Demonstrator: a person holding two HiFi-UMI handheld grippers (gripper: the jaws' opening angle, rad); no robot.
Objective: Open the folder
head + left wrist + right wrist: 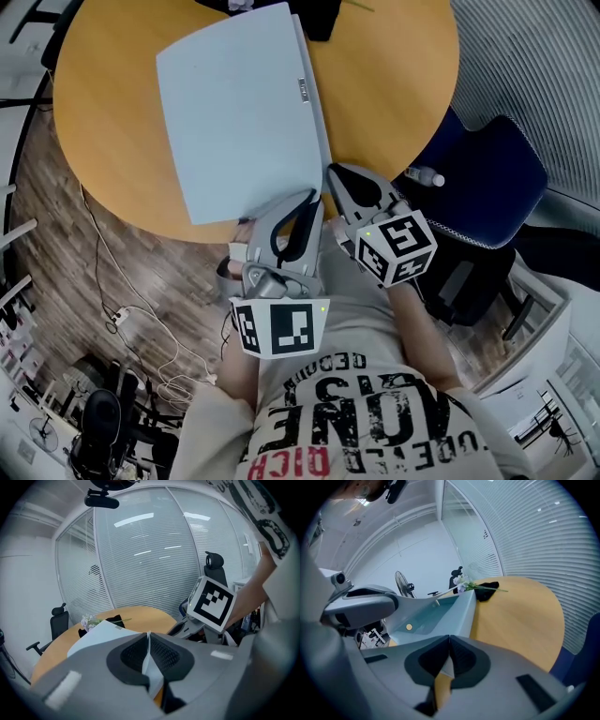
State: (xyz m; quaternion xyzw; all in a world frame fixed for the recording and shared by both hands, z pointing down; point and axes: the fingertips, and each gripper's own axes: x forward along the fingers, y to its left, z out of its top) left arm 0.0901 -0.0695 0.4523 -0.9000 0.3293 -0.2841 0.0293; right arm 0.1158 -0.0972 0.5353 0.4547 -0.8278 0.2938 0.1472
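Observation:
A pale blue folder (244, 112) lies on the round wooden table (394, 84), its near corner at the table's front edge. My left gripper (307, 199) is shut on the thin top cover at that corner; the sheet shows between the pads in the left gripper view (149, 639). Just to its right, my right gripper (333, 172) is shut on the folder's lower flap (450, 644). In the right gripper view the cover is lifted a little and the folder's inside (436, 616) shows, with a small round stud. The left gripper (361, 606) holds the cover above it.
A blue office chair (487, 169) stands right of the table, with a small bottle (427, 176) beside it. A black item (323, 19) and a sprig of flowers (461, 581) lie at the table's far edge. Cables (141, 328) run over the wooden floor at left.

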